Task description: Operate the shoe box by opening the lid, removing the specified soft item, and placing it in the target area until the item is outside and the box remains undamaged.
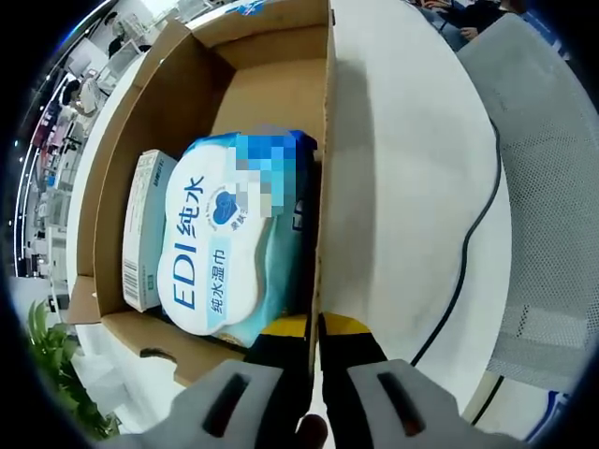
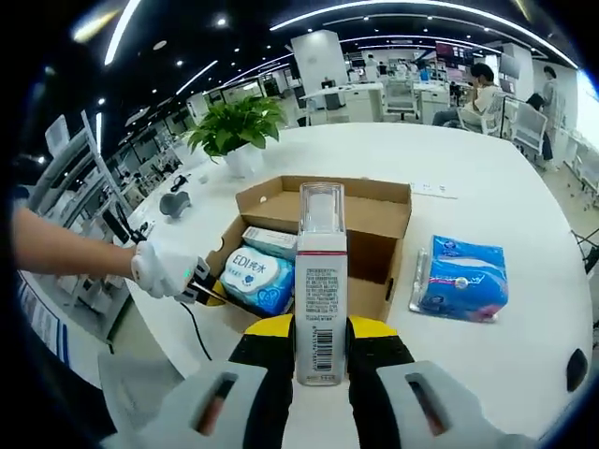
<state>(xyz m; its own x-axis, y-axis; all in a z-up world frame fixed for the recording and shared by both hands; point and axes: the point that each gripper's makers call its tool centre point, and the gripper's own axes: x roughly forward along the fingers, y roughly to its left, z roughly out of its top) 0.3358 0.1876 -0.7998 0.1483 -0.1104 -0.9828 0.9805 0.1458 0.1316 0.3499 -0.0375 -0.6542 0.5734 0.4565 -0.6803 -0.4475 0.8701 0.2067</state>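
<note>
Box: open brown cardboard box (image 2: 323,220) on a white round table (image 2: 487,187), flaps up.
Inside the box: blue-and-white pack of wet wipes (image 1: 225,243), a soft item, beside a small white carton (image 1: 142,229).
Left gripper (image 1: 314,327): jaws closed on the box's thin side wall.
Right gripper (image 2: 318,351): jaws clamped on a tall white bottle with a clear cap (image 2: 320,281), held upright in front of the box.
On the table: blue soft tissue pack (image 2: 460,278) beside the box; green potted plant (image 2: 236,126) behind.
</note>
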